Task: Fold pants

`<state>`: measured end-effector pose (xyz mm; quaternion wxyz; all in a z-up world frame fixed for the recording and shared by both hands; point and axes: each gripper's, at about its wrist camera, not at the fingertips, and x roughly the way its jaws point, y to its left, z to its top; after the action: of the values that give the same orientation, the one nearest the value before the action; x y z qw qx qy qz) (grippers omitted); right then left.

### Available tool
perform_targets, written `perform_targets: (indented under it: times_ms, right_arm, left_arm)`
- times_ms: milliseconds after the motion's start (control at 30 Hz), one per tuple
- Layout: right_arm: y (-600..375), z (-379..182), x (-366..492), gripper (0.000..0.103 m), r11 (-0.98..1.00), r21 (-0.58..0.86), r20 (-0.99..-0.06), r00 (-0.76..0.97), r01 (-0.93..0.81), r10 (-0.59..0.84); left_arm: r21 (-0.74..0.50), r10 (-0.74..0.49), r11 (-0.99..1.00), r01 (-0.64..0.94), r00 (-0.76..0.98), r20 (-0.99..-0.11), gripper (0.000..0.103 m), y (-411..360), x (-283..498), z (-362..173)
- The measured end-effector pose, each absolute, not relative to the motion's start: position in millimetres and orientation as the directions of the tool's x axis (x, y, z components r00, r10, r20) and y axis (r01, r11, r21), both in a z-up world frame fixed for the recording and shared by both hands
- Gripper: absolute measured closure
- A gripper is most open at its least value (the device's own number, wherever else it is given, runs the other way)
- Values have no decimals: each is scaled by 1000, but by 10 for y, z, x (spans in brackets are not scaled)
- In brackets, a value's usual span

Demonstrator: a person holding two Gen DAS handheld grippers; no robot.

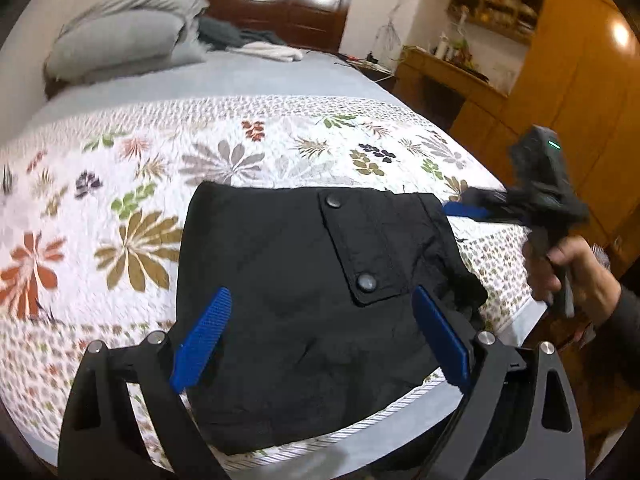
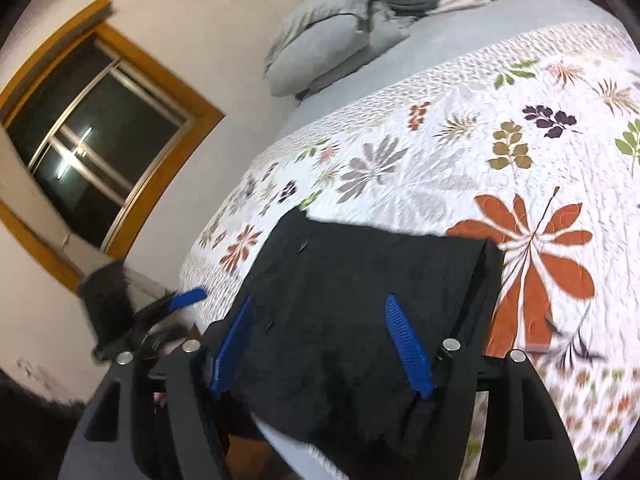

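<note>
Pants (image 1: 312, 292) folded on quilt (image 1: 120, 208), seemingly below both open tools

Folded pants at the near edge of a bed.
The pants (image 1: 304, 300) lie on the quilt (image 1: 240, 152), which covers the bed's near part. Pillows (image 1: 124, 36) sit at the far left end, with a heap of clothes (image 1: 248, 42) just right of them. The left gripper (image 1: 320, 336) hangs over the pants; the right gripper (image 1: 472, 204) is at their right edge.
</note>
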<state>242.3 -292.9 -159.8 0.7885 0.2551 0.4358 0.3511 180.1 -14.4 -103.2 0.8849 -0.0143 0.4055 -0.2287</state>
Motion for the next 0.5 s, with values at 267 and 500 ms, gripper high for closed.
perform_targets:
  times_ms: [267,500]
  right_arm:
    - [-2926,-2077,2759,48,644,726,-565,323,-243,759]
    - [-2974,-1660,2405,31,613,738,-510,362,-282,780]
  left_arm:
    - [-121,-348,911,394,575,-740,11,-140,1876,-1143]
    - [-119,-345,910,396,569,-746,11,-90,1955,-1182]
